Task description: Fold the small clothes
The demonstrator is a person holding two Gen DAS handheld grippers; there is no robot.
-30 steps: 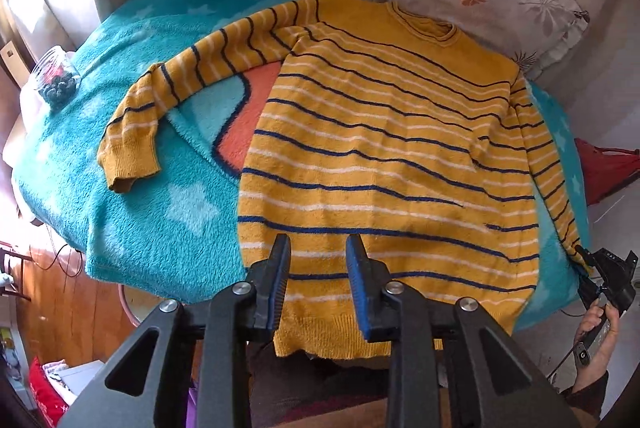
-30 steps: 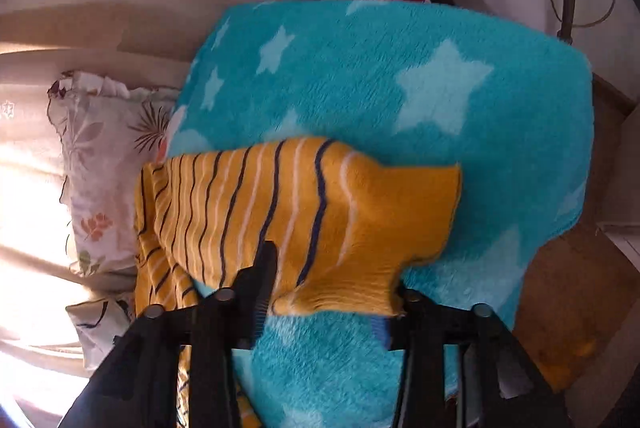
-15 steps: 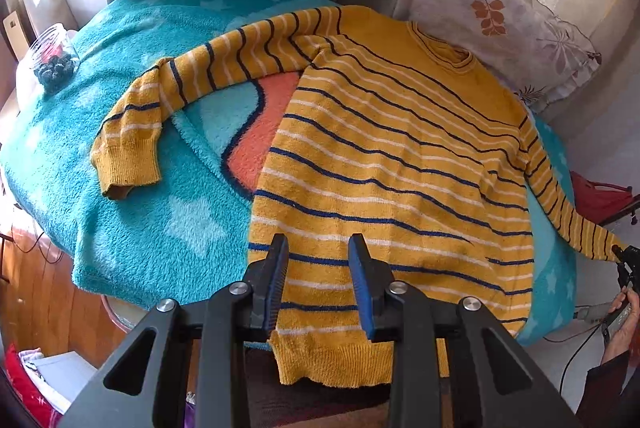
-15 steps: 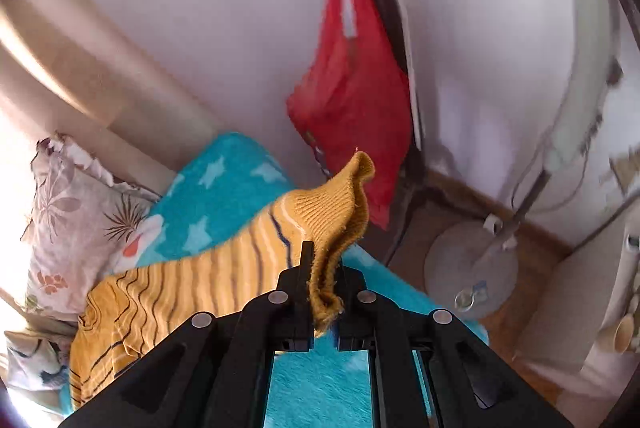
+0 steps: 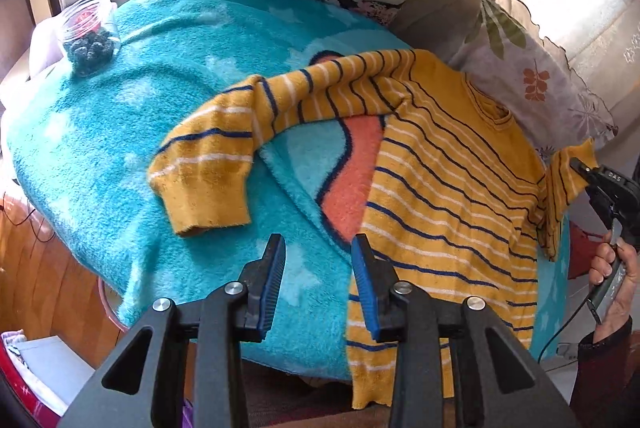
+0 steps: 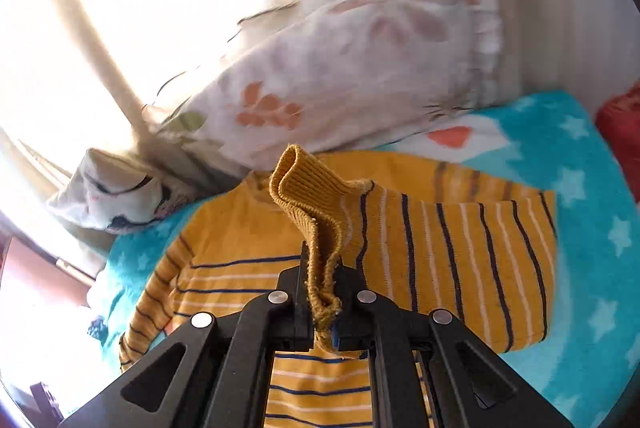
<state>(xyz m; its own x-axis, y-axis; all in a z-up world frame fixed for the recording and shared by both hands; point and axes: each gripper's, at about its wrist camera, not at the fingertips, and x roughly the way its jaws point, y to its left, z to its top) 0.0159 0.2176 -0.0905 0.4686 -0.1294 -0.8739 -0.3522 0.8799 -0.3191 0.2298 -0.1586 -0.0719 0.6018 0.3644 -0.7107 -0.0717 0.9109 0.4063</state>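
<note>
Folding right sleeve (image 6: 460,260) inward | right fingers (image 6: 298,288) clamped on cuff (image 6: 316,211) | left fingers (image 5: 272,280) parted, holding nothing | next: lay cuff across sweater (image 5: 448,187) chest

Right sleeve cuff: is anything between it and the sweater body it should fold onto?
Nothing visible. The right gripper holds the cuff above the sweater body, whose front lies bare.

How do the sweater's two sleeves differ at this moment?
The left sleeve lies on the blue blanket, spread out to the side; the right sleeve is lifted over the sweater's body. The left sleeve's cuff is free, with the left tool open and short of it; the right sleeve's cuff is pinched in the shut right tool. Both are yellow with dark blue and white stripes.
</note>
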